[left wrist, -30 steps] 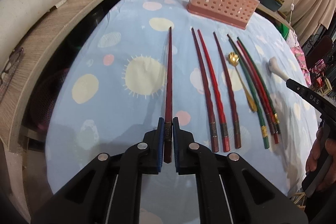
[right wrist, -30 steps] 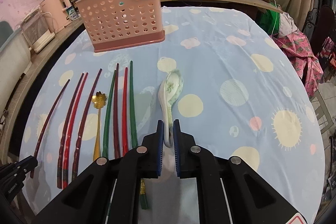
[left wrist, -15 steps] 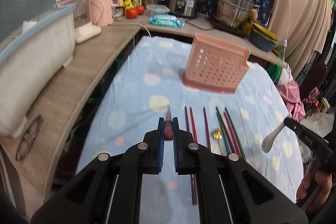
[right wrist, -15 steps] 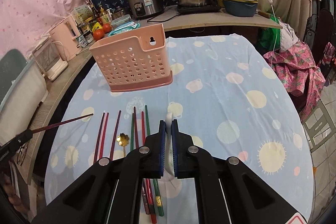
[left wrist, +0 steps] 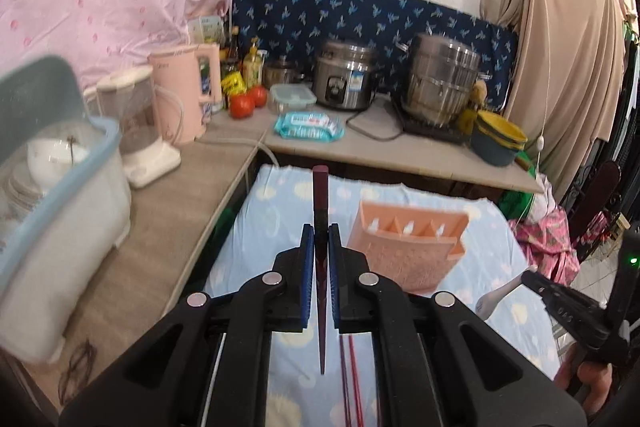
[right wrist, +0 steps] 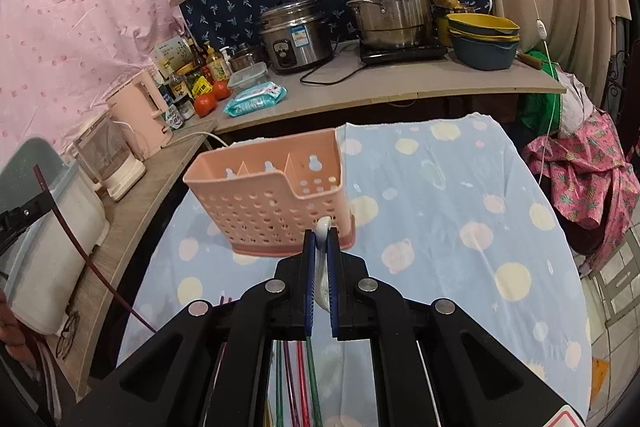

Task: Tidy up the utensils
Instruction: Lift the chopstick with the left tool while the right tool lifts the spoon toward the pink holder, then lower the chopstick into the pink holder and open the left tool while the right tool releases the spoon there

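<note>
Both sets of jaws are clamped. The left gripper [left wrist: 320,239] pinches a dark red chopstick [left wrist: 320,195] that stands nearly upright, blunt square end up and tapered tip hanging below the blue pads, lifted off the table. The right gripper [right wrist: 320,243] squeezes a white ceramic spoon [right wrist: 322,227] by its handle, the bowl hanging down between the fingers, also in the air.

Ahead of both stands the pink caddy [right wrist: 272,203], a perforated plastic box with three compartments divided by thin walls and a cut-down front at one end; it sits toward the far edge of the table, and its compartments look bare. In the left view it lies right of the raised chopstick, with nothing between. Below the grippers, the remaining chopsticks [right wrist: 298,379], red and green, lie side by side near the front edge, largely hidden by the right gripper's black arms.

The table [right wrist: 440,195] wears a pale blue cloth printed with yellow, white and pink circles. A wood-look counter [left wrist: 168,211] wraps its left and far sides, carrying a pink kettle [left wrist: 188,91], tomatoes [left wrist: 242,105], a pack of wipes [left wrist: 308,125], a steel rice cooker [left wrist: 346,81], a stacked steamer pot [left wrist: 440,87] and a plastic dish bin [left wrist: 52,195]. Pink dotted fabric and a navy patterned cloth hang behind.
</note>
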Tool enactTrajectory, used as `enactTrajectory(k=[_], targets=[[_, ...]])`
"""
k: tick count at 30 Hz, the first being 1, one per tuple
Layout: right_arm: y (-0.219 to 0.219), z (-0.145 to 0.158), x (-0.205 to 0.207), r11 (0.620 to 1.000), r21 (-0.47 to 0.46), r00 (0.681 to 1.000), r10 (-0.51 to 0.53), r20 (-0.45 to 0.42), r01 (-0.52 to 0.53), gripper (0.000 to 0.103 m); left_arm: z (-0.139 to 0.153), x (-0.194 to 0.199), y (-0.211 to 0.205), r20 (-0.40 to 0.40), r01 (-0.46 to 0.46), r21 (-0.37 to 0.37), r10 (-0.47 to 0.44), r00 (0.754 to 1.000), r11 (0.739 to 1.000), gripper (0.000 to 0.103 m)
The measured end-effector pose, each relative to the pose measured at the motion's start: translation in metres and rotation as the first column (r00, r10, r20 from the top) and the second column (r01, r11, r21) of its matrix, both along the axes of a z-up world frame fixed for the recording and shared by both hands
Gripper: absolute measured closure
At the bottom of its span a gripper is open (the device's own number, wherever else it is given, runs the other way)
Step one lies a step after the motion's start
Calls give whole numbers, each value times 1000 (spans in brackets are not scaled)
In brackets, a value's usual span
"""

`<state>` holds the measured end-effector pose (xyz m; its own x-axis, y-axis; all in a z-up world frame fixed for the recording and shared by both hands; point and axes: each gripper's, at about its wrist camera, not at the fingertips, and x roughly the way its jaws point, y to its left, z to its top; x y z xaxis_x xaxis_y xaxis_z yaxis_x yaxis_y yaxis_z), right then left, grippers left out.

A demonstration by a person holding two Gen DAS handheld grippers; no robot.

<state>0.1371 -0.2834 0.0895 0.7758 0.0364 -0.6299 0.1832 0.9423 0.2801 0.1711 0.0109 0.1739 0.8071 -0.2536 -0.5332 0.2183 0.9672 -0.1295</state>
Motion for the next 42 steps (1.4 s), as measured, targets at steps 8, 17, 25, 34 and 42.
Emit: enactTrajectory(k=[8,17,25,34,42], targets=[[-18,25,62,997,81,998,3,66,-8,97,72,35,-23,163,36,-50,-27,986,998,96],[-24,21,111,994,109,998,-1,62,-6,97,77,86,-58,186,73,-70,-59,981,995,96],[-26,-20,126,993,116,999,-17,-35,21,97,15,117,-79,62,94,-36,-92,994,995,96],[-27,-32,119,995,82,997,-59,-45,63,74,-18,122,-77,10,58,-17,-58,998,998,58],[-25,-26,85,995,74,997,-65,-29,67,66,-27,105,-56,-22,16,-22,-17,1000,1000,53]])
